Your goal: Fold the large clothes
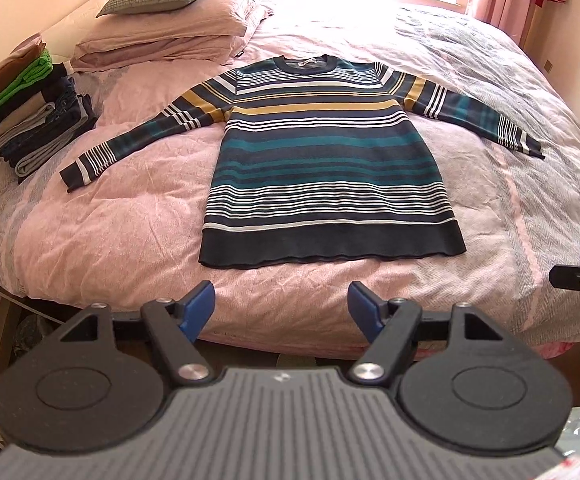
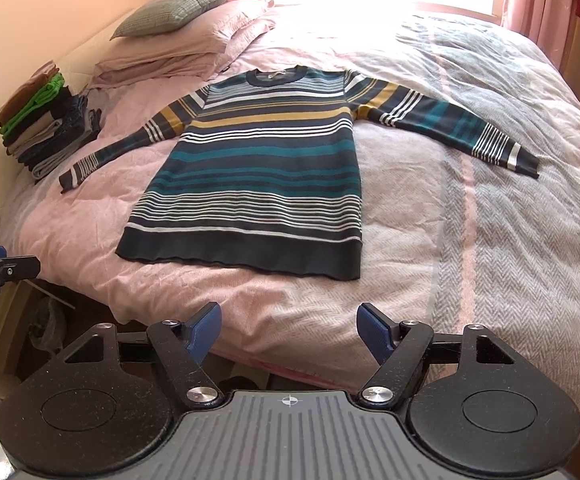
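A striped sweater (image 1: 326, 152) in navy, teal, white and mustard lies flat on the bed, front up, both sleeves spread out, collar towards the window. The same sweater (image 2: 258, 176) shows left of centre in the right wrist view. My left gripper (image 1: 282, 304) hovers over the near edge of the bed, just short of the dark hem, jaws wide apart with nothing between them. Over the bed edge below the hem's right end hangs my right gripper (image 2: 288, 330), also open and empty. Each gripper shows at the edge of the other's view.
The bed's pink and grey quilt (image 1: 490, 200) fills both views. A stack of folded clothes (image 1: 34, 108) sits at the bed's left side, near the left sleeve cuff. Pillows (image 1: 170, 28) lie at the far left, a bright window behind.
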